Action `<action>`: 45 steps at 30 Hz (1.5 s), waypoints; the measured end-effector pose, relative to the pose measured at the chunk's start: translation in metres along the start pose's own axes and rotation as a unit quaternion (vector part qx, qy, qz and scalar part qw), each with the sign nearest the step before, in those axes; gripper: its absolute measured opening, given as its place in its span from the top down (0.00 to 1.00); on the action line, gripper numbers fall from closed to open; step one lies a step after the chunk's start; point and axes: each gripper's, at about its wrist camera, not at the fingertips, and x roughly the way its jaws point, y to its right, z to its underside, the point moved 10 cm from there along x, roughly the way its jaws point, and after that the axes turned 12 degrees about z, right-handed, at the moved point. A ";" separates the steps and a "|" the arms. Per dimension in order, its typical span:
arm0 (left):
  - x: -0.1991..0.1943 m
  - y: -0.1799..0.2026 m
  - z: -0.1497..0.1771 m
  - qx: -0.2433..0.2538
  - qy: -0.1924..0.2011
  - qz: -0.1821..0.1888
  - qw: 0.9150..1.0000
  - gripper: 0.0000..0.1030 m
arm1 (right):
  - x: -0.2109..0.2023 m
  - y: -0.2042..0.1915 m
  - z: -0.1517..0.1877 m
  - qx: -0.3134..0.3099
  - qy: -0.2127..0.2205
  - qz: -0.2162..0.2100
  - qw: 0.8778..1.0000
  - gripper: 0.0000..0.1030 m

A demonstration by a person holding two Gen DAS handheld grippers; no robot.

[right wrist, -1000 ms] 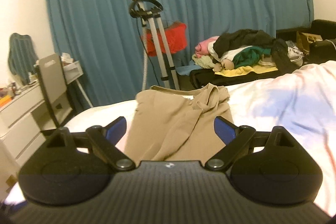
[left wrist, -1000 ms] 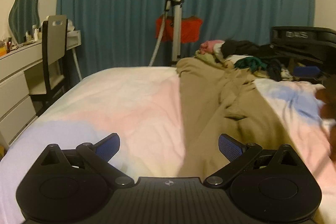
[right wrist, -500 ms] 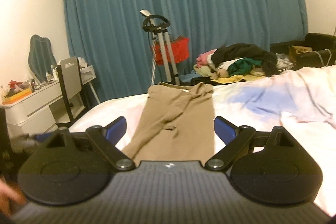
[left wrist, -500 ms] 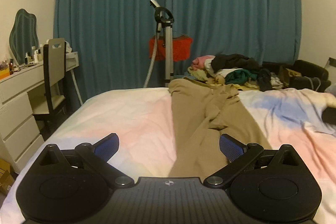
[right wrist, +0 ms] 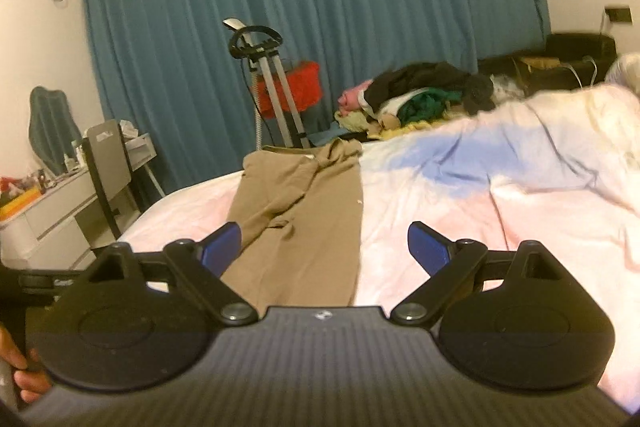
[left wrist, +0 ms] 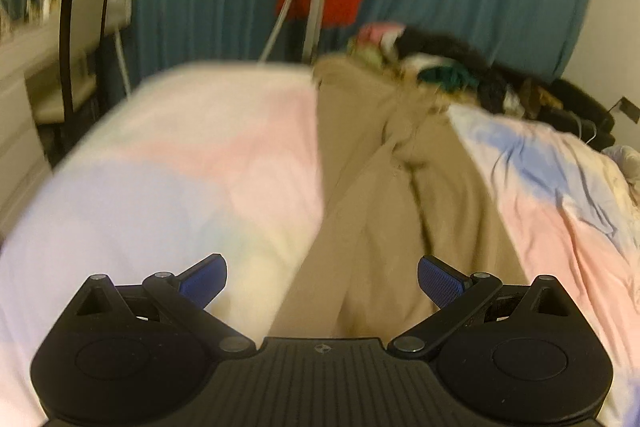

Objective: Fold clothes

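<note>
Tan trousers (right wrist: 304,211) are lying stretched out lengthwise across the middle of the frame on the pastel bed (right wrist: 500,219). Left gripper (left wrist: 322,281) and right gripper (right wrist: 324,245) are both hovering over them, jaws wide, gripping nothing.

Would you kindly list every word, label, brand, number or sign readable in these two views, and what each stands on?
None is readable.
The small white emblem on the left hand-held gripper body: too small to read.
The same emblem on the right hand-held gripper: blurred.
Clutter on the white desk: too small to read.
</note>
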 end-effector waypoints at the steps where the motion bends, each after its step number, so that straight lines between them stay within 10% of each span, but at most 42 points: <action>1: 0.003 -0.009 0.004 -0.019 -0.024 0.004 1.000 0.03 | 0.003 0.004 0.002 0.009 -0.010 -0.001 1.000 0.11; 10: 0.017 -0.084 0.052 -0.174 -0.164 0.029 0.971 0.23 | 0.036 0.033 0.021 0.104 -0.095 -0.011 0.990 0.11; 14: 0.022 -0.072 0.058 -0.139 -0.187 0.039 0.972 0.33 | 0.040 0.041 0.024 0.131 -0.111 -0.008 0.985 0.11; 18: 0.020 -0.046 0.064 -0.031 -0.205 0.023 0.978 0.83 | 0.039 0.046 0.026 0.136 -0.115 -0.005 0.984 0.11; 20: 0.016 -0.032 0.063 0.036 -0.202 0.005 0.979 0.92 | 0.039 0.047 0.026 0.138 -0.118 -0.005 0.983 0.11; 23: -0.002 0.000 0.058 0.161 -0.175 -0.022 0.971 0.93 | 0.038 0.048 0.027 0.136 -0.120 -0.005 0.983 0.11; 28: -0.032 0.065 0.071 0.326 -0.131 -0.033 0.936 0.94 | 0.038 0.047 0.028 0.131 -0.122 -0.003 0.984 0.11; 37: -0.017 0.093 0.124 0.220 -0.212 0.076 0.949 0.85 | 0.038 0.046 0.032 0.125 -0.128 -0.003 0.984 0.11; 41: -0.014 0.082 0.109 0.163 -0.190 0.089 0.964 0.59 | 0.039 0.044 0.034 0.126 -0.132 -0.006 0.983 0.11; 45: -0.003 0.073 0.103 0.114 -0.181 0.104 0.971 0.59 | 0.041 0.040 0.038 0.120 -0.138 -0.007 0.983 0.11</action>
